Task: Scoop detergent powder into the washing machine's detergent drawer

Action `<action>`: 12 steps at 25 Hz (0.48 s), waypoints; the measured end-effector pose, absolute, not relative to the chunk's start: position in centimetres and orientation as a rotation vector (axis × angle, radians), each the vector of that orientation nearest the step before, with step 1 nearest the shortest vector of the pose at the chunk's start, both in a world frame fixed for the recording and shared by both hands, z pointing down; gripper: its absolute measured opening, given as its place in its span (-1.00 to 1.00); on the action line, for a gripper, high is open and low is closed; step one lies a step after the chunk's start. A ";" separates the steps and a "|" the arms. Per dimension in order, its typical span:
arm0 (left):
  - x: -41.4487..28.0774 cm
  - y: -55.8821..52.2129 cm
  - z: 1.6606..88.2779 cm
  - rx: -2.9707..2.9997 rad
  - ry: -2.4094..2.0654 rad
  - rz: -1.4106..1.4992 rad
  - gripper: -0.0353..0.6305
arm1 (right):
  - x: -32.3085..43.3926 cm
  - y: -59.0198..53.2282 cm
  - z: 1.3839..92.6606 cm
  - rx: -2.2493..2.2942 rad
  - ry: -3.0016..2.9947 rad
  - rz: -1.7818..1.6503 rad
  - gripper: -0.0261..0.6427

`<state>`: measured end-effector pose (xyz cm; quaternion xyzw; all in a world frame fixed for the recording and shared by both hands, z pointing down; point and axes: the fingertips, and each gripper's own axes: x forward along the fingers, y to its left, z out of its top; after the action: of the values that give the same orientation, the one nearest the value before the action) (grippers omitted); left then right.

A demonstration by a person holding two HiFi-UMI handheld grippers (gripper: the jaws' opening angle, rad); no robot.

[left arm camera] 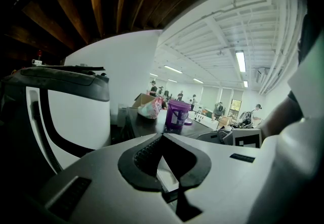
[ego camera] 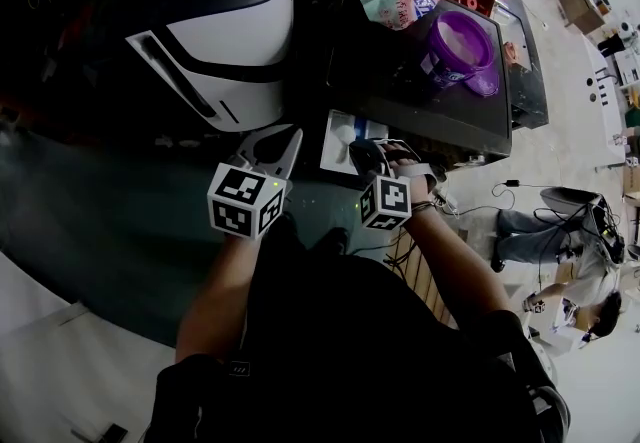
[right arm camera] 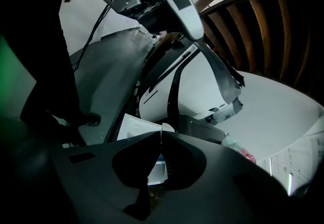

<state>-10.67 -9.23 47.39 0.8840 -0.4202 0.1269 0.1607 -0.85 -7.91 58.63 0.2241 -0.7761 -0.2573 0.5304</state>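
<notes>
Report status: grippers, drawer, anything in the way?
Left gripper shut, empty. Right gripper shut on white scoop, at the open detergent drawer. Purple tub sits behind, clear of the drawer.

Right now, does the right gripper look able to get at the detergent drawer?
Probably yes: the right gripper, shut on what looks like a white scoop, sits right at the pulled-out drawer, with nothing between them.

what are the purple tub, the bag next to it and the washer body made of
Purple tub: likely moulded plastic, semi-glossy; it has even colour, a rounded rim and a printed label.
Bag: thin printed plastic film, by its crinkles and shiny folds.
Washing machine: smooth glossy white panels, painted metal or plastic, hard to tell which; the black trim looks like plastic.
</notes>
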 end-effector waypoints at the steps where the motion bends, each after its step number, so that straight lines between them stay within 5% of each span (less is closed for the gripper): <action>1: -10.7 -9.2 47.4 2.525 -1.200 0.362 -0.87 | -0.9 -7.9 58.6 0.535 -1.850 -0.621 -0.87; 12: -10.9 -8.9 47.0 2.524 -1.208 0.360 -0.87 | -1.1 -8.0 57.8 0.529 -1.801 -0.717 -0.87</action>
<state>-10.93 -8.87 47.02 0.8832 -0.4227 0.1258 0.1594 -1.11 -8.00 57.81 0.2221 -0.7564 -0.3010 0.5366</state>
